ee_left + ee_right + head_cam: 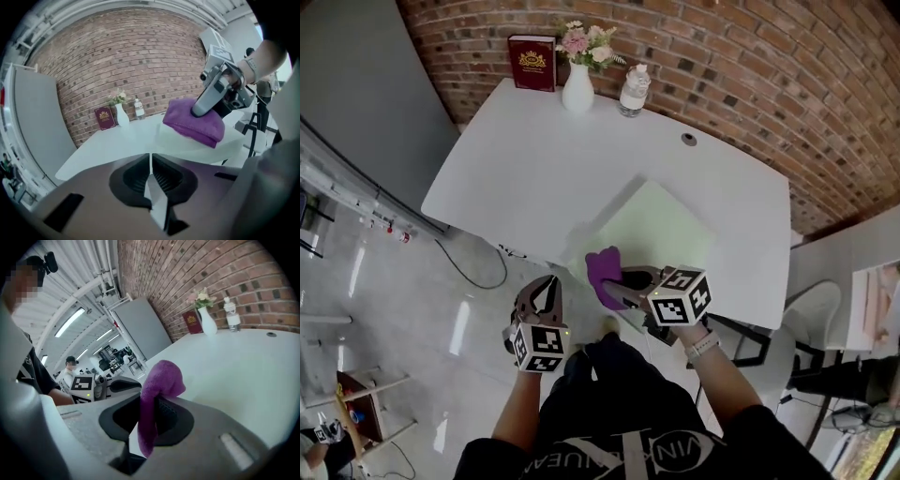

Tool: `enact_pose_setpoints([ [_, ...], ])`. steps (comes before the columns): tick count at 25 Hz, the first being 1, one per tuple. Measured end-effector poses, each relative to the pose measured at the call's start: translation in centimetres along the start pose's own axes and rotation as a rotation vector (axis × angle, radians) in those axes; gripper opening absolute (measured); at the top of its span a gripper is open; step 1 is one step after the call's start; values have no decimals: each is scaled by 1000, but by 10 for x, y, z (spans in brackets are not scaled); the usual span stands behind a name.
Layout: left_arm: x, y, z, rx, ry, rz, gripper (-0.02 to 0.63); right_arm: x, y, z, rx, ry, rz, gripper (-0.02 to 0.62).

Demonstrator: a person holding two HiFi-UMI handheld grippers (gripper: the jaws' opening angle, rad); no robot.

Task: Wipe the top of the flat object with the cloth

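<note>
Sideways, right claw (623, 279) tight on cloth (600, 270).

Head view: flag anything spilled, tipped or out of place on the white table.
Nothing stands out. The dark red book, white flower vase and clear plastic bottle stand upright at the far edge of the white table; the pale green flat sheet lies flat, and no spill shows.

Table (516, 159) middle open beyond flat object (661, 230); book (532, 62), vase (577, 89), bottle (634, 91) line far edge against brick wall (722, 56).
</note>
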State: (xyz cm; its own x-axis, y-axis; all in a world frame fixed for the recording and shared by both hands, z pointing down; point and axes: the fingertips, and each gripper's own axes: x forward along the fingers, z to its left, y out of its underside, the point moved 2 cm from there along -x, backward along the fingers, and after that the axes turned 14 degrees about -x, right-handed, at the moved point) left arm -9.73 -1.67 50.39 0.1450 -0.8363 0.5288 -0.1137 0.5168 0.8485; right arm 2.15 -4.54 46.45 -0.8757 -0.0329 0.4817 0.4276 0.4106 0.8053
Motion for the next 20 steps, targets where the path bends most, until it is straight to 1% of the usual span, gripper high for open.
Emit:
enact_pose_setpoints([
  [2, -4, 3, -5, -48, 3, -5, 23, 13, -6, 1, -25, -71, 53, 61],
  [5, -9, 7, -10, -94, -5, -11, 23, 32, -7, 3, -61, -183, 128, 61],
  [8, -16, 8, -6, -134, -53, -12, 23, 53, -2, 6, -52, -287, 213, 61],
  [10, -18, 7, -3, -173, -103, -8, 23, 60, 2, 4, -35, -339, 278, 61],
  [12, -21, 8, -1, -222, -166, -6, 23, 61, 5, 0, -51, -378, 338, 61],
  [15, -28, 9, 1, -278, -258, -8, 23, 62, 6, -10, -135, -413, 408, 61],
  [17, -29, 10, -1, -302, -308, -10, 23, 63, 5, -20, -173, -422, 435, 62],
  [20, -26, 14, -13, -342, -362, -12, 23, 60, 6, -34, -188, -431, 460, 61],
])
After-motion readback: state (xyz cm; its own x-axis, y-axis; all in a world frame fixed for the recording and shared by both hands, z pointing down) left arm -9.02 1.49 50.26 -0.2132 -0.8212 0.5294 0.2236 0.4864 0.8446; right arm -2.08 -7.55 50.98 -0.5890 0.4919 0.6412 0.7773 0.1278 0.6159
